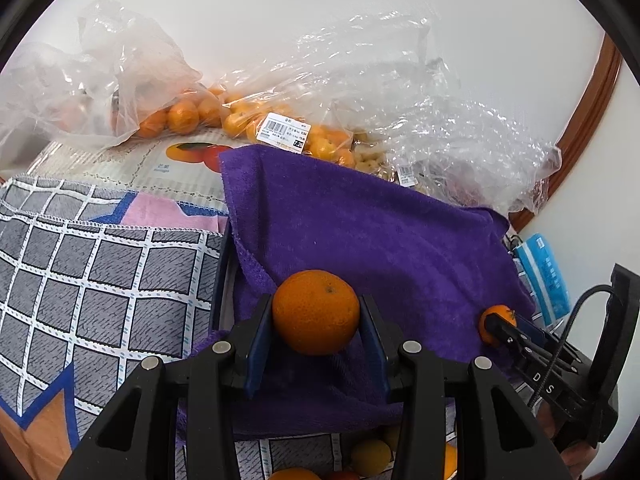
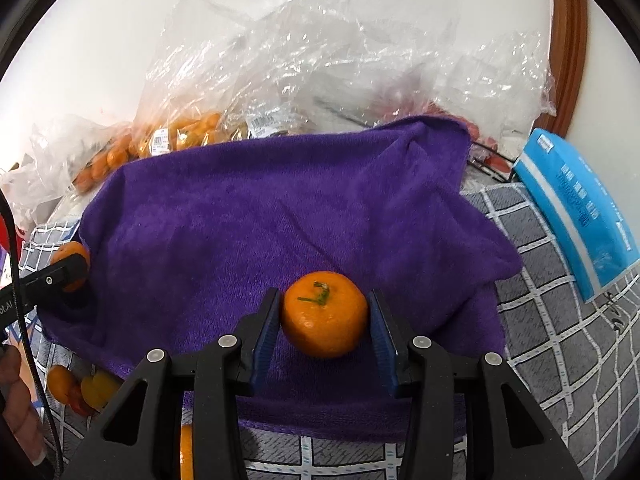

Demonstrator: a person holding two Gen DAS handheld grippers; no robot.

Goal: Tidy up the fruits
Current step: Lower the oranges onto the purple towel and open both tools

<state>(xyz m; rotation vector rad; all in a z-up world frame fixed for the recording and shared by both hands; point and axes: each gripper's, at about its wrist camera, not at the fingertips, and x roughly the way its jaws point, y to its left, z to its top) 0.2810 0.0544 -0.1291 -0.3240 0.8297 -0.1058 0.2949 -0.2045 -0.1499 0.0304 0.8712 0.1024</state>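
Observation:
In the left wrist view, my left gripper (image 1: 316,306) is shut on an orange (image 1: 316,316), both blue pads against its sides, just above a purple towel (image 1: 360,220). In the right wrist view, a tangerine with a green stem (image 2: 324,316) rests on the purple towel (image 2: 260,208). It sits between the pads of my right gripper (image 2: 324,300), which stand slightly apart from it. The right gripper (image 1: 498,326) with its tangerine (image 1: 494,314) also shows at the right of the left wrist view. The left gripper (image 2: 66,270) and its orange (image 2: 68,250) show at the left of the right wrist view.
Clear plastic bags of small oranges (image 1: 188,114) and crumpled wrap (image 1: 420,92) lie behind the towel against a white wall. A grey checked cloth (image 1: 100,288) covers the surface. A blue packet (image 2: 580,208) leans at the right. Loose fruit (image 2: 80,388) lies at the towel's near edge.

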